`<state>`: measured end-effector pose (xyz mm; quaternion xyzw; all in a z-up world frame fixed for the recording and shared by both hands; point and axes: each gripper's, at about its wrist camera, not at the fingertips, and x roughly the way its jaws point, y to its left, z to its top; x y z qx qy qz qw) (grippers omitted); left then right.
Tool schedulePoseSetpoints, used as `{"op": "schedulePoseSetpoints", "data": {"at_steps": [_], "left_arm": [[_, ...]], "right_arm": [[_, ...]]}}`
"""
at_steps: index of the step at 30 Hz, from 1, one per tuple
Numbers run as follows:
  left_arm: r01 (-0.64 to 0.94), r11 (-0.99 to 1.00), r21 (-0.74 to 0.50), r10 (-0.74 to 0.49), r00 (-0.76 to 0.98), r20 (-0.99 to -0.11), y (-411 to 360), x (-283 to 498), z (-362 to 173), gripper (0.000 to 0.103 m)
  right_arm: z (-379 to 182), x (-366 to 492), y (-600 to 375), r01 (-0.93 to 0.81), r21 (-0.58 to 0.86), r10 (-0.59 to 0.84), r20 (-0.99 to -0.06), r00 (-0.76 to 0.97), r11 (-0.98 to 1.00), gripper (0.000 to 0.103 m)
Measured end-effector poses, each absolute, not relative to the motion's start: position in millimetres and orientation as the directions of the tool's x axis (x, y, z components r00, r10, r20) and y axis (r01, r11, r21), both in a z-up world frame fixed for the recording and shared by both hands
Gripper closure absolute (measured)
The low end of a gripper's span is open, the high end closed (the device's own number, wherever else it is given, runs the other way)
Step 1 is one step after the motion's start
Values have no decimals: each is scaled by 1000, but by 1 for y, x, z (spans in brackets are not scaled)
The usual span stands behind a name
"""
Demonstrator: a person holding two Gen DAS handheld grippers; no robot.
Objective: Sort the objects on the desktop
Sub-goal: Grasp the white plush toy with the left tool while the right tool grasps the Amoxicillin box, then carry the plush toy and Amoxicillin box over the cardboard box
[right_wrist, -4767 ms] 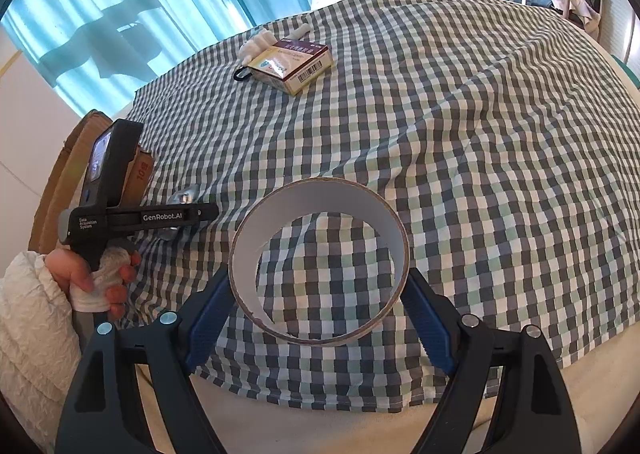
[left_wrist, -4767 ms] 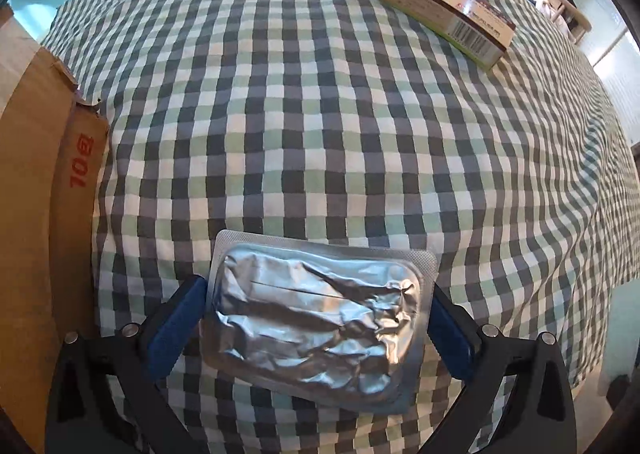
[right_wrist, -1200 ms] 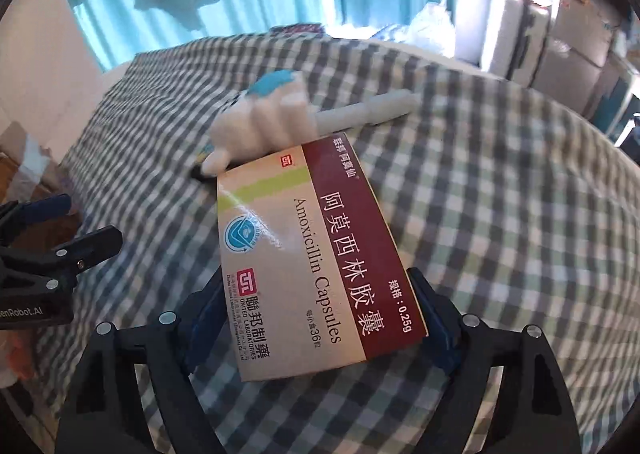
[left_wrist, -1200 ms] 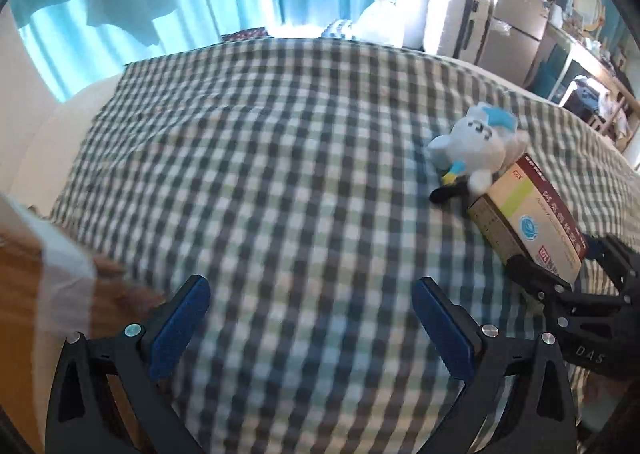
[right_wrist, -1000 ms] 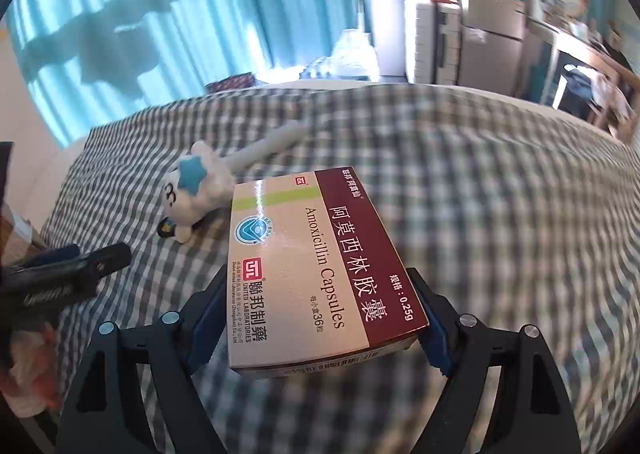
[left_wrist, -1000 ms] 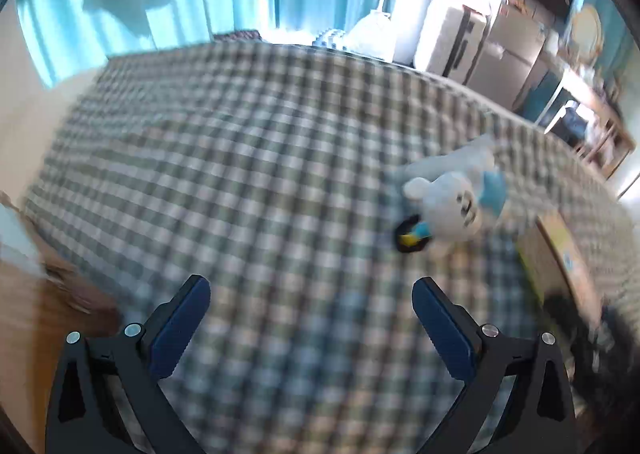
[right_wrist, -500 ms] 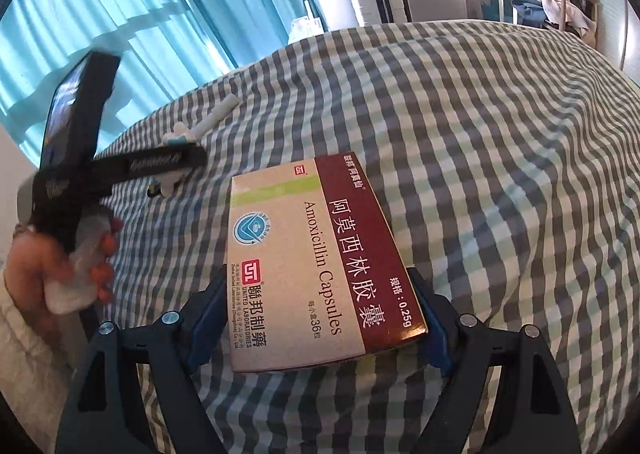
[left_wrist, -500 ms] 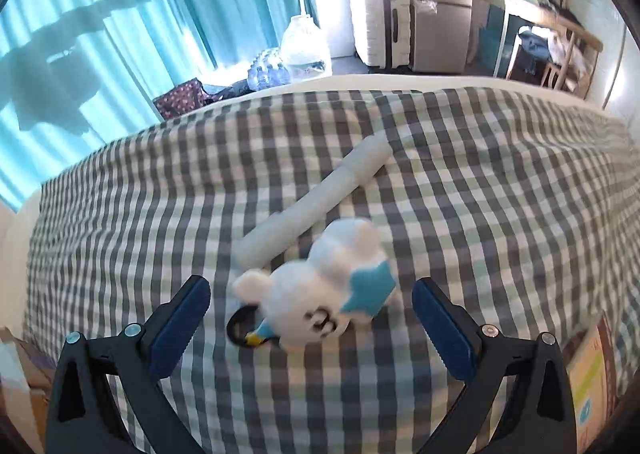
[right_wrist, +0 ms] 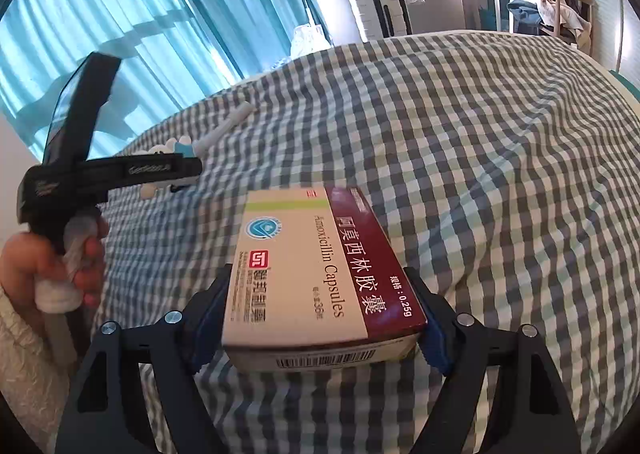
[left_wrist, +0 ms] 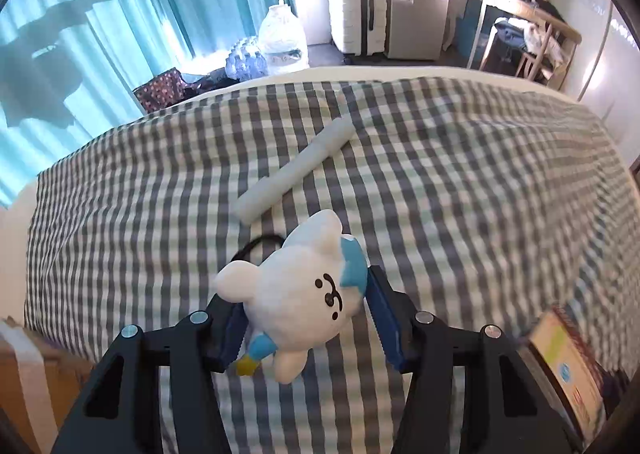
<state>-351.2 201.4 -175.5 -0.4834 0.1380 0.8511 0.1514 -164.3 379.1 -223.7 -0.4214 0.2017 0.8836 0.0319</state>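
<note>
My left gripper [left_wrist: 306,318] is shut on a white plush toy [left_wrist: 294,286] with a blue ear and a black loop, on the checked cloth. A white tube [left_wrist: 294,171] lies just beyond it. My right gripper [right_wrist: 320,320] is shut on an Amoxicillin capsule box [right_wrist: 320,270] and holds it above the cloth. The box also shows at the lower right of the left wrist view [left_wrist: 568,370]. The left gripper with the toy shows in the right wrist view [right_wrist: 172,166] to the left.
A checked cloth [left_wrist: 460,182] covers the table. A cardboard box [left_wrist: 24,382] stands at the left edge. Beyond the table are curtains, a water jug [left_wrist: 282,34], suitcases and a fridge. The person's hand [right_wrist: 52,254] holds the left gripper.
My left gripper has closed in on the plush toy and shut on it. My right gripper still holds the capsule box and has drawn back from the toy.
</note>
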Motion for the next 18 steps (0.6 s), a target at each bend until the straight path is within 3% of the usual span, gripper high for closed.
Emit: {"op": "schedulePoseSetpoints", "data": {"at_steps": [4, 14, 18], "left_arm": [[-393, -920, -4, 199, -457, -867, 170, -305, -156, 47], [-274, -951, -141, 245, -394, -886, 82, -191, -134, 47], [-276, -957, -93, 206, -417, -885, 65, -159, -118, 47]], "right_arm": [[-208, -141, 369, -217, 336, -125, -755, -643, -917, 26], [-161, -68, 322, -162, 313, -131, -736, -664, -936, 26], [-136, -44, 297, -120, 278, -125, -722, -680, -953, 26]]}}
